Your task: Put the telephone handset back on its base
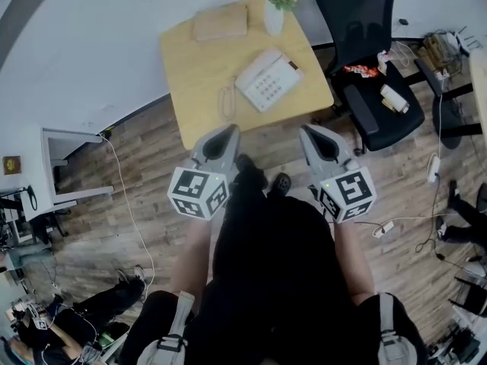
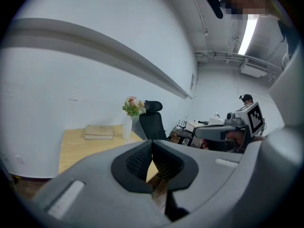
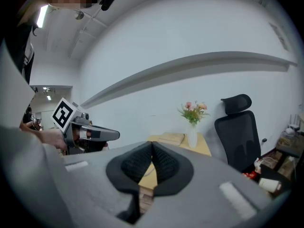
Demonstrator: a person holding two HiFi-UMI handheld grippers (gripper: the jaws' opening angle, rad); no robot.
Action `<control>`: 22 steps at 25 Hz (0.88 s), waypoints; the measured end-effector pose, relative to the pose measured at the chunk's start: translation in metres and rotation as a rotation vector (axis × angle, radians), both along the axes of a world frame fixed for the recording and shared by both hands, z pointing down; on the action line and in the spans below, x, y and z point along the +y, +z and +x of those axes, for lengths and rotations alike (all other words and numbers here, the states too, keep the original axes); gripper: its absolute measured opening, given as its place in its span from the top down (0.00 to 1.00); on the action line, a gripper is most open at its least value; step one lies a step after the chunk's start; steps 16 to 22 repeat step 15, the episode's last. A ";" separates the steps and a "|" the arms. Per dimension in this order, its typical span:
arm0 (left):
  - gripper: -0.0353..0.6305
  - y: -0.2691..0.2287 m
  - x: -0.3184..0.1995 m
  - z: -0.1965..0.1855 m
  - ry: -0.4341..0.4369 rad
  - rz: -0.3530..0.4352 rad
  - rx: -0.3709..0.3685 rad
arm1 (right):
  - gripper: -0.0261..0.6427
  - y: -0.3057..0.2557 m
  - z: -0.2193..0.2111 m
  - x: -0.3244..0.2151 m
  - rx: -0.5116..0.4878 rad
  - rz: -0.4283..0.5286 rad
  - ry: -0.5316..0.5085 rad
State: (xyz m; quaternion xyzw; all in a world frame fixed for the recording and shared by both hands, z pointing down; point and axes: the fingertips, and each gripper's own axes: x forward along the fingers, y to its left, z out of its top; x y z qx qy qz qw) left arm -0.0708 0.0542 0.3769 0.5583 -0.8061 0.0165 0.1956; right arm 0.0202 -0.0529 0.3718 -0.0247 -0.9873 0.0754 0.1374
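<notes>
At the upper centre we see a pale wooden table point(image 1: 190, 82) with a smooth matt top, on a floor point(image 1: 144, 181) of grey-brown wood-look planks. The telephone point(image 1: 268, 80) looks like off-white plastic, the vase point(image 1: 273, 19) white and glossy. The left gripper point(image 1: 227, 132) and the right gripper point(image 1: 310, 131) have matt grey plastic shells and black ribbed pads point(image 2: 137, 161).

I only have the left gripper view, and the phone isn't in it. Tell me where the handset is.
Observer: In the head view the handset lies on the wooden table, off the telephone base and just left of it.
Operator: Give me the left gripper's position against it.
Observer: The left gripper is short of the table's near edge, roughly in line with the handset.
Operator: Report the right gripper.
Observer: The right gripper is also short of the table, on the black chair's side. Its own view shows its jaws shut on nothing.
</notes>
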 end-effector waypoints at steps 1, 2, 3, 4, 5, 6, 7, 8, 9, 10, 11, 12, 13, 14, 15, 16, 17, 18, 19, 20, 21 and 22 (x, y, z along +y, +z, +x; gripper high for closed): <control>0.93 0.000 -0.002 -0.001 -0.001 -0.001 0.000 | 0.96 0.000 0.001 -0.003 0.000 -0.001 0.005; 0.93 0.000 -0.004 -0.001 -0.003 0.000 0.001 | 0.96 0.001 0.001 -0.005 0.000 -0.003 0.010; 0.93 0.000 -0.006 -0.001 -0.003 0.000 0.002 | 0.96 0.001 0.002 -0.008 0.000 -0.006 0.015; 0.93 0.000 -0.008 0.000 0.000 0.000 0.002 | 0.96 0.001 0.003 -0.010 -0.001 -0.008 0.019; 0.93 0.000 -0.010 0.001 0.004 0.000 0.002 | 0.96 0.001 0.003 -0.012 -0.002 -0.010 0.022; 0.93 0.001 -0.012 0.001 0.010 0.000 0.001 | 0.96 0.001 0.004 -0.013 -0.003 -0.010 0.023; 0.93 0.001 -0.014 0.002 0.014 -0.001 0.000 | 0.96 0.002 0.003 -0.014 -0.005 -0.010 0.024; 0.93 0.001 -0.015 0.002 0.018 -0.003 -0.001 | 0.96 0.002 0.003 -0.015 -0.005 -0.010 0.025; 0.93 0.001 -0.016 0.001 0.019 -0.004 -0.001 | 0.96 0.002 0.003 -0.016 -0.004 -0.010 0.027; 0.93 0.001 -0.017 0.001 0.019 -0.005 -0.001 | 0.96 0.003 0.003 -0.017 -0.003 -0.010 0.028; 0.93 0.001 -0.018 0.000 0.019 -0.005 -0.001 | 0.96 0.003 0.003 -0.018 -0.003 -0.010 0.029; 0.93 0.001 -0.018 0.000 0.019 -0.004 -0.001 | 0.96 0.003 0.003 -0.018 -0.002 -0.010 0.030; 0.93 0.001 -0.019 -0.001 0.020 -0.004 0.000 | 0.96 0.003 0.003 -0.019 -0.002 -0.009 0.030; 0.93 0.001 -0.020 -0.001 0.021 -0.004 0.001 | 0.96 0.003 0.003 -0.020 -0.001 -0.008 0.030; 0.93 0.001 -0.021 -0.001 0.022 -0.004 0.001 | 0.96 0.003 0.003 -0.020 -0.001 -0.007 0.030; 0.93 0.001 -0.021 -0.001 0.022 -0.004 0.001 | 0.96 0.003 0.003 -0.020 -0.001 -0.007 0.030; 0.93 0.001 -0.021 -0.001 0.022 -0.004 0.001 | 0.96 0.003 0.003 -0.020 -0.001 -0.007 0.030; 0.93 0.001 -0.021 -0.001 0.022 -0.004 0.001 | 0.96 0.003 0.003 -0.020 -0.001 -0.007 0.030; 0.93 0.001 -0.021 -0.001 0.022 -0.004 0.001 | 0.96 0.003 0.003 -0.020 -0.001 -0.007 0.030; 0.93 0.001 -0.021 -0.001 0.022 -0.004 0.001 | 0.96 0.003 0.003 -0.020 -0.001 -0.007 0.030; 0.93 0.001 -0.021 -0.001 0.022 -0.004 0.001 | 0.96 0.003 0.003 -0.020 -0.001 -0.007 0.030; 0.93 0.001 -0.021 -0.001 0.022 -0.004 0.001 | 0.96 0.003 0.003 -0.020 -0.001 -0.007 0.030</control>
